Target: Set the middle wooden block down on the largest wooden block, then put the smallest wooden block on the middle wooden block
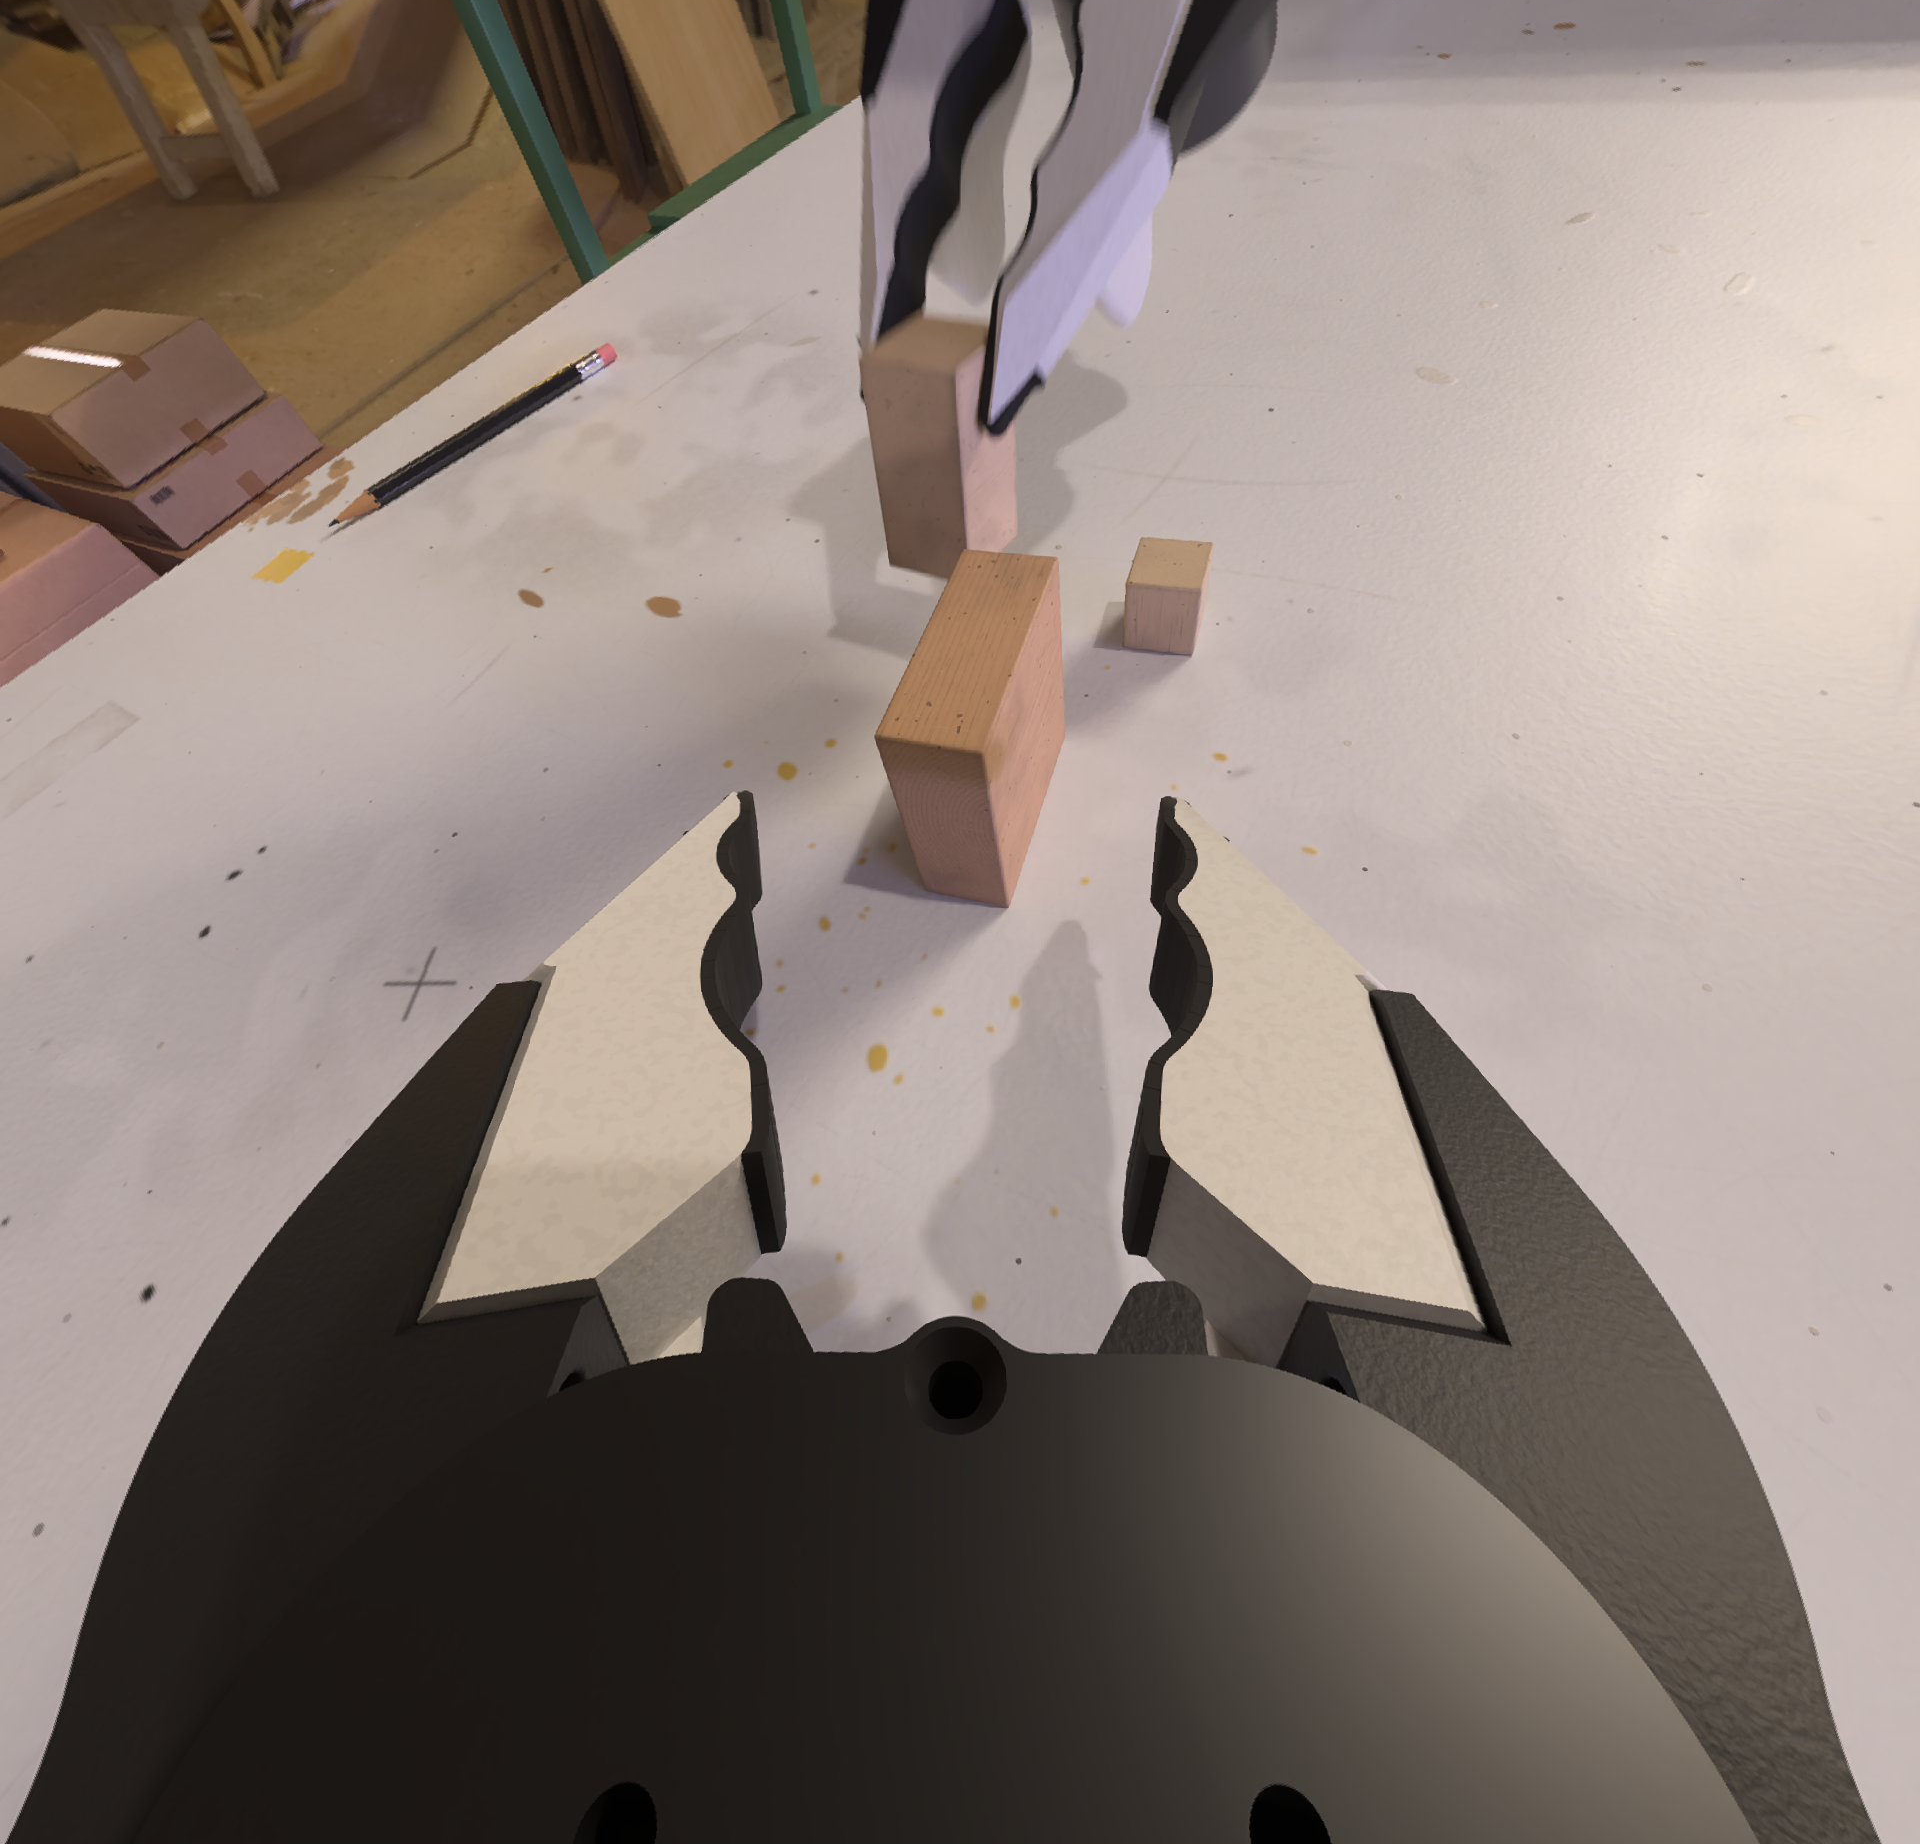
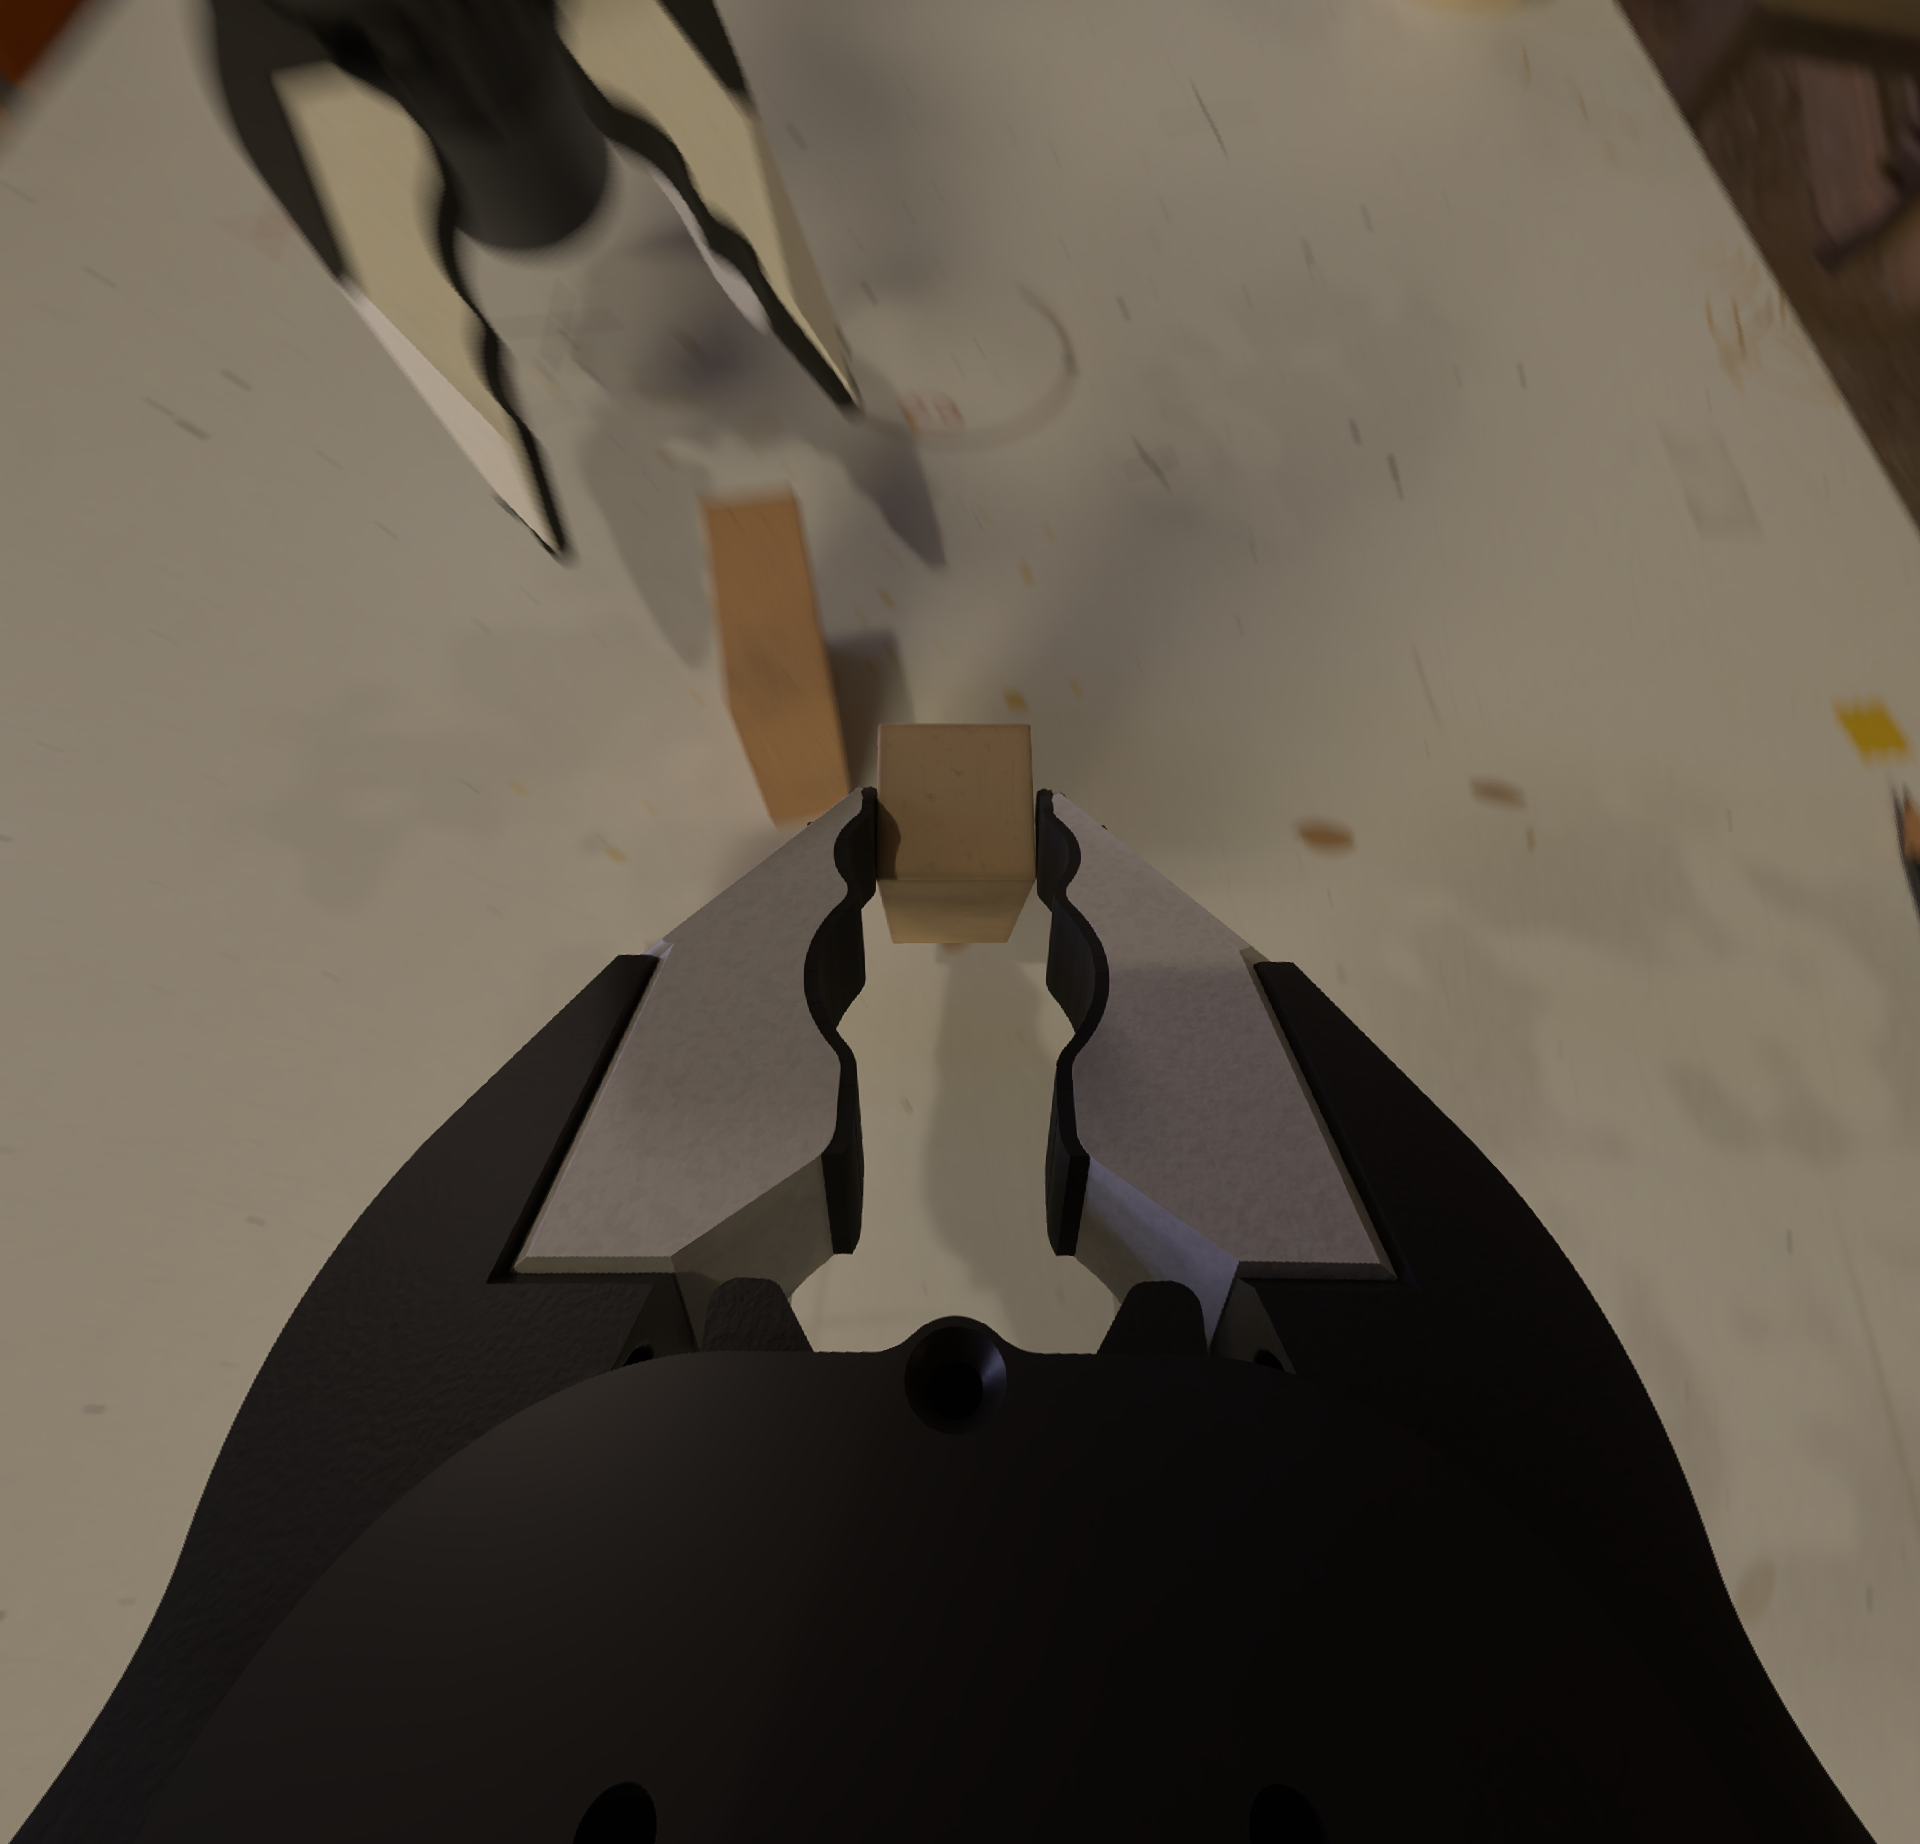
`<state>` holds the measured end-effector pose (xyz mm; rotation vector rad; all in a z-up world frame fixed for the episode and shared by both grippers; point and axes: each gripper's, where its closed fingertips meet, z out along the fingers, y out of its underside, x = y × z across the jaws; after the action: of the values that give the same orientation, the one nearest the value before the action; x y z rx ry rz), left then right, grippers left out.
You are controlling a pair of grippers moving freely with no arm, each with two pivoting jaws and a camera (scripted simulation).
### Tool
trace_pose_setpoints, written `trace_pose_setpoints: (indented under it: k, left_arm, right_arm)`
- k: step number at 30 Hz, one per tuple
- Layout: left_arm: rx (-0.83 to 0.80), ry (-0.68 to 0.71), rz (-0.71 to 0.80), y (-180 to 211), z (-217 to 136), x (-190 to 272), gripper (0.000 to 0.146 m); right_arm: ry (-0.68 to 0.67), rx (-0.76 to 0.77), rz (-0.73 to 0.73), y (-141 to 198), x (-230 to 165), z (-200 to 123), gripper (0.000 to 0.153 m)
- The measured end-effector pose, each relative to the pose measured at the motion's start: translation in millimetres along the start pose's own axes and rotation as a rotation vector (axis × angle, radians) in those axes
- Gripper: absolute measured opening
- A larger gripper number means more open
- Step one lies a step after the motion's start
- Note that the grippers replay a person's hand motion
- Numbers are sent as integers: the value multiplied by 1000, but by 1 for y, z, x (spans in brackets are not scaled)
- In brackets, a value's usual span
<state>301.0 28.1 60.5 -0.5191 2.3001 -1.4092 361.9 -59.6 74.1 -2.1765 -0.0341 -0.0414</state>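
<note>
The table (image 1: 1455, 444) is white and stained. Over its near part hangs the left gripper (image 1: 956, 807), jaws wide apart with nothing between them, pointed at the blocks. The right gripper (image 2: 956, 807) comes in from the far side, closed on the top of the middle block (image 1: 930, 464).

The big block (image 1: 977, 714) lies on the table in the centre, its long axis running near to far. The middle block hangs just beyond its far end, slightly tilted. It looks clear of the table, though motion blur makes that hard to confirm. The small block (image 1: 1169, 594) sits on the table just right of the big block's far end, apart from it. A pencil (image 1: 478, 433) lies well off to the left.

The step in hand is probably carrying the middle block over the big one. To do it well, lift it clear of the far edge and level it. Centre it over the narrow top face, lower it until it touches, and only then release. Keep clear of the small block.
</note>
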Motion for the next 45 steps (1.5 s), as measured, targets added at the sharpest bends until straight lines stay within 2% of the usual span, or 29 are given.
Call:
trace_pose_setpoints:
  k: [3, 6, 12, 17, 19, 21, 24, 28, 30, 31, 32, 34, 39, 42, 45]
  left_arm:
    - [-5, -1, 4, 1, 1, 0, 77]
    - [-6, -4, 10, 1, 1, 0, 77]
    - [-7, 1, 11, 1, 1, 1, 77]
    - [-13, 11, 10, 1, 1, 2, 77]
    - [-13, 11, 11, 2, 1, 1, 77]
    - [-18, 8, 14, 3, -1, 0, 77]
    - [-16, -1, 9, 5, -4, -3, 77]
    - [-14, -7, 0, 5, -5, -7, 77]
    - [-16, -16, 12, 6, -5, -7, 77]
    - [-18, -22, 19, 6, -5, -7, 77]
    - [-23, -28, 26, 7, -5, -8, 77]
    - [-40, -48, 46, 11, -8, -13, 77]
    - [1, -88, 11, 11, -18, -29, 76]
    - [-1, -89, 18, 12, -18, -30, 76]
    - [-13, -87, 40, 13, -17, -28, 76]
  right_arm:
    - [-101, 52, -67, -47, -22, -2, 30]
    - [-156, 16, -132, -69, -38, 9, 30]
    - [-176, -94, -158, -64, -46, 35, 30]
    - [-159, -95, -145, -66, -43, 30, 32]
    - [-130, -81, -136, -67, -38, 20, 69]
    - [-122, -96, -119, -56, -36, 5, 78]
    - [-159, -180, -74, -12, -41, -10, 78]
    - [-207, -301, -63, 51, -56, 4, 72]
    - [-215, -304, -76, 60, -62, 14, 63]
    - [-221, -282, -80, 59, -64, 16, 50]
    - [-220, -278, -85, 57, -63, 17, 26]
    - [-194, -242, -95, 43, -58, 13, 22]
    - [-161, -47, -109, -32, -46, -12, 22]
    - [-166, -10, -154, -70, -47, -9, 22]
    - [-176, -25, -190, -90, -50, 4, 22]
